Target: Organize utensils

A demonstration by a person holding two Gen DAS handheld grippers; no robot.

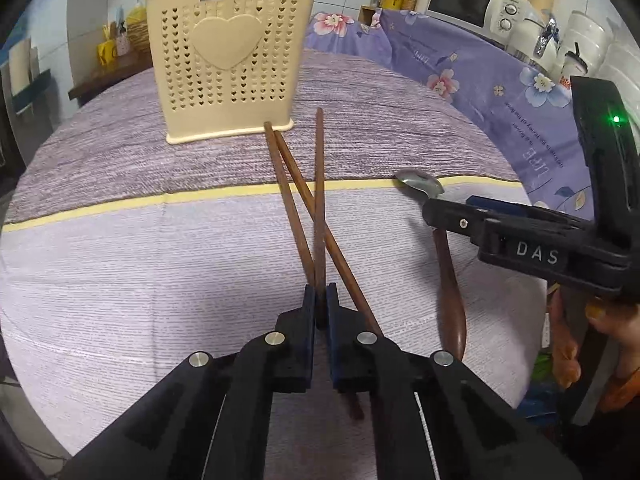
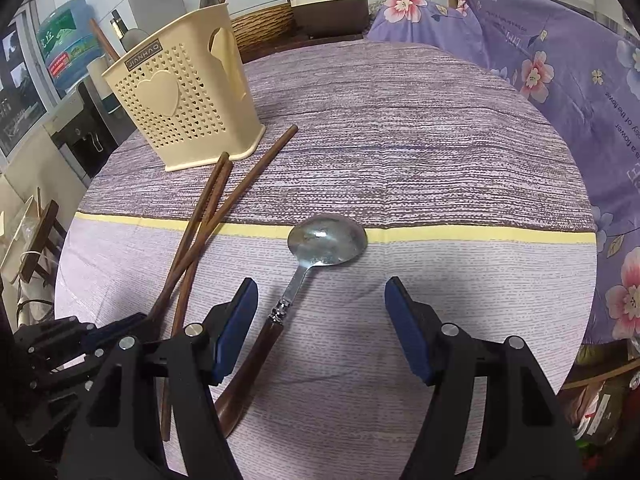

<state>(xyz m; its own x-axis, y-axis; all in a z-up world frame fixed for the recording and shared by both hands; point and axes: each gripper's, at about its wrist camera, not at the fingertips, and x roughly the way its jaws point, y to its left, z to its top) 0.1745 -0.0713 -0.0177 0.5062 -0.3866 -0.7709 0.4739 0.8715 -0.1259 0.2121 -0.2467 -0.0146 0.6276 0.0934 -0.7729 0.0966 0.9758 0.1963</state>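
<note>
Covering the table (image 2: 440,152), a purple striped cloth carries the spoon (image 2: 326,240) between the right gripper's (image 2: 320,330) wide-open fingers; left gripper (image 1: 320,306) fingers clamp one chopstick (image 1: 319,184) near the holder (image 1: 228,60). Kitchen clutter behind.

We see three brown chopsticks (image 1: 298,200) crossed on the table (image 1: 120,272), tips near the cream holder (image 1: 228,64). A wood-handled steel spoon (image 2: 320,248) lies beside them.
</note>
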